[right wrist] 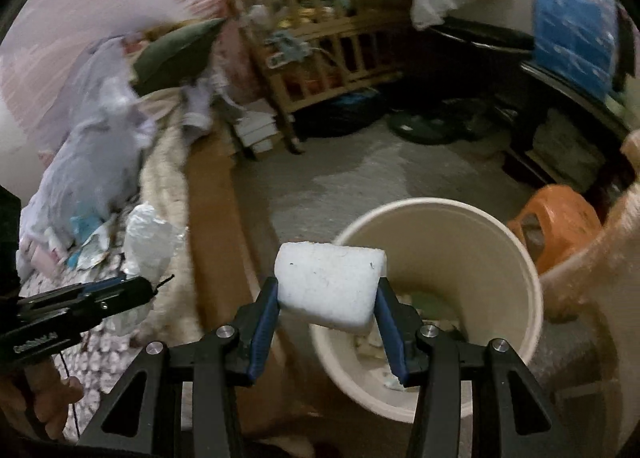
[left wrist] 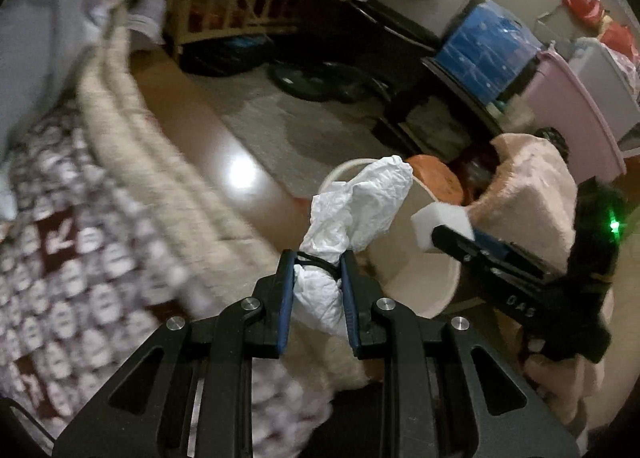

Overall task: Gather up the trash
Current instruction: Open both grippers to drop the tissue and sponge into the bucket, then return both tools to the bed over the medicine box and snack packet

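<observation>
Your left hand-held gripper [left wrist: 318, 278] clamped crumpled white bag [left wrist: 352, 210]; your right hand-held gripper [right wrist: 327, 304] gripped white foam block [right wrist: 330, 286] just above near rim of cream bucket [right wrist: 516, 242].

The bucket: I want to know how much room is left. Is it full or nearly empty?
Nearly empty. The right wrist view looks down into the bucket: its inner wall is bare and only a few scraps lie at the bottom.

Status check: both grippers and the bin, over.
Left gripper shut on crumpled tissue. Right gripper shut on white foam block. Bin ahead, unobstructed.
</observation>
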`<state>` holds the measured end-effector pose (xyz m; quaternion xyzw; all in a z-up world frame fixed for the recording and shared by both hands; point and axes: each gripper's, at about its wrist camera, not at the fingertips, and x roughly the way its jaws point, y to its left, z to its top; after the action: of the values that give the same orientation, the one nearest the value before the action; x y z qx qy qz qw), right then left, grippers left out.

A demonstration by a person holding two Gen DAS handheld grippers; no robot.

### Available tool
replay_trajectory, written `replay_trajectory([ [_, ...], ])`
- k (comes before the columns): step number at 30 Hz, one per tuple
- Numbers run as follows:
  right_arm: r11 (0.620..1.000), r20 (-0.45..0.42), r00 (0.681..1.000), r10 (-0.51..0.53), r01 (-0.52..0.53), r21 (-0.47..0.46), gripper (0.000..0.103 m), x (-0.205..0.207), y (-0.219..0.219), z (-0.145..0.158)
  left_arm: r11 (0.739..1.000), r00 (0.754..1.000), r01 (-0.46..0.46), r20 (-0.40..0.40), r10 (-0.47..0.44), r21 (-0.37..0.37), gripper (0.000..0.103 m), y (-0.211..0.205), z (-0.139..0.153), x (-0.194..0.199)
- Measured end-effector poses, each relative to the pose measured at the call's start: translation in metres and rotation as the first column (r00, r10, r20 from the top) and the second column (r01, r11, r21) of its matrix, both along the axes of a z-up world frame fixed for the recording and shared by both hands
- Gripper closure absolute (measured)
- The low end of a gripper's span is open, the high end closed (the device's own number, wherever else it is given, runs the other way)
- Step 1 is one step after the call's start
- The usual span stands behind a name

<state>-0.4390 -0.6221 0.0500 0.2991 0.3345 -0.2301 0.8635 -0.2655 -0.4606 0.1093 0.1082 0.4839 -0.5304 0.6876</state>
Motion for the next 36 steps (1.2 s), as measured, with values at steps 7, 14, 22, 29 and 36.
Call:
replay_trajectory([
  [7,0.997,-0.034,0.997,-0.068,0.069,0.038,0.057,-0.017,-0.027,-0.02,0.997,0.996,0.07,-0.059,-0.072,-0.028,0.083,-0.037,-0.003,-0.013],
  [14,0.993,-0.054,0.992,-0.116,0.118,0.027,0.049,-0.022,-0.041,-0.027,0.993,0.989,0.111,-0.088,-0.115,-0.046,0.078,-0.057,-0.007,-0.02],
  [22,0.988,-0.078,0.986,-0.147,0.15,0.035,0.042,-0.023,-0.046,-0.034,0.993,0.99,0.1,-0.098,-0.105,-0.059,0.052,-0.053,-0.011,-0.016],
  [29,0.989,-0.079,0.987,-0.137,0.142,0.051,0.042,-0.02,-0.041,-0.036,0.998,0.998,0.055,-0.04,-0.056,-0.04,0.052,-0.038,-0.007,-0.009],
  [36,0.994,-0.061,0.993,-0.097,0.101,0.053,0.042,-0.007,-0.022,-0.028,1.0,0.998,-0.02,0.052,0.02,-0.009,0.052,-0.008,-0.001,0.006],
])
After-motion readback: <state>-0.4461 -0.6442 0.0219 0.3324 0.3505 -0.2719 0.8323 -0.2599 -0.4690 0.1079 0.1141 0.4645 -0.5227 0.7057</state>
